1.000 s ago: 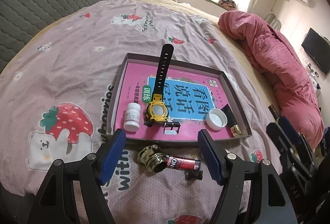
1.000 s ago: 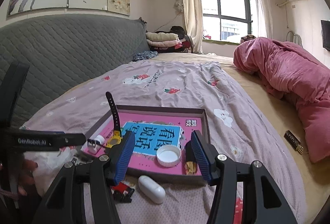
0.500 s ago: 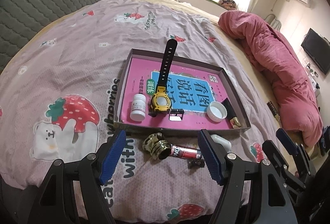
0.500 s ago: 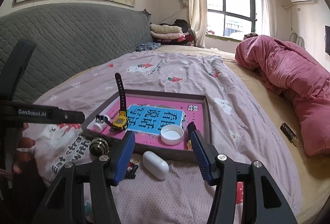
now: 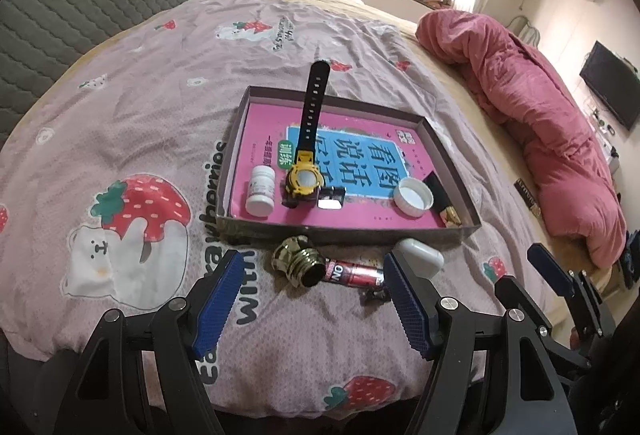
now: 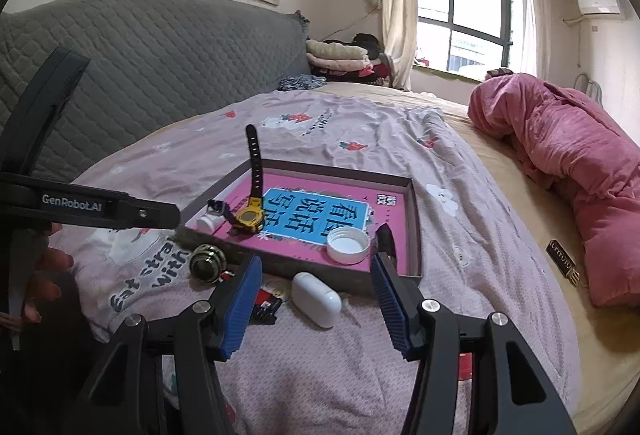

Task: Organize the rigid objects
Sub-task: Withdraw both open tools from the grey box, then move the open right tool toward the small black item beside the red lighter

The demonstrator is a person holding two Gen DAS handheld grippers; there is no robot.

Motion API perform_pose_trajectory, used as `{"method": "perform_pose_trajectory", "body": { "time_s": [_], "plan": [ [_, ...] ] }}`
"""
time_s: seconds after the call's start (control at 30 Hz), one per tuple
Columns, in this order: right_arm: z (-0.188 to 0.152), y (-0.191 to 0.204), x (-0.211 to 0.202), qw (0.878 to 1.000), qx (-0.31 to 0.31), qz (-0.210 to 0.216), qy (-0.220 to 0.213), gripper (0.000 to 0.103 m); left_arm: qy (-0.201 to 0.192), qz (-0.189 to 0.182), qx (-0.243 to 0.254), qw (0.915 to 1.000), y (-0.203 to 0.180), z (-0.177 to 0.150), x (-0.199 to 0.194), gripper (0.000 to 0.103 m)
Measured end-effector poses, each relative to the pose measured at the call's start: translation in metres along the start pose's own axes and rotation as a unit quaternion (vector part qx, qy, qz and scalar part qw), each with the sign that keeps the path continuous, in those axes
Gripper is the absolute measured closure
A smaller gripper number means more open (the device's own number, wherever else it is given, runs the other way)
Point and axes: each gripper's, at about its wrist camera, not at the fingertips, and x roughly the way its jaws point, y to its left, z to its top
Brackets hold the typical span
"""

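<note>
Between the open right jaws, a white earbud case (image 6: 316, 298).

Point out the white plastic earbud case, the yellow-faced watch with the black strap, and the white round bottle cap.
White plastic earbud case (image 6: 316, 299), right wrist view, top of its shell.
Yellow-faced watch with black strap (image 5: 305, 181), left wrist view, its dial.
White round bottle cap (image 6: 347, 245), right wrist view, inner face.

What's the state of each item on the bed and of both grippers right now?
left gripper: open, empty
right gripper: open, empty
tray: on bedspread, open-topped
watch: in tray, strap tip over far rim
pill bottle: in tray, capped
white cap: in tray, hollow side up
earbud case: outside tray, shut
brass part: outside tray
red battery: outside tray, lying flat
</note>
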Motion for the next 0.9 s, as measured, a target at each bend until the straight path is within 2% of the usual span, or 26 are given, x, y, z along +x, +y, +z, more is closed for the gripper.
{"method": "perform_pose_trajectory", "body": {
  "time_s": [0.9],
  "plan": [
    [-0.013, 0.022, 0.008, 0.998, -0.029, 0.046, 0.036, 0.047, 0.045, 0.007, 0.019, 0.9988, 0.0, -0.021, 0.017, 0.029]
  ]
}}
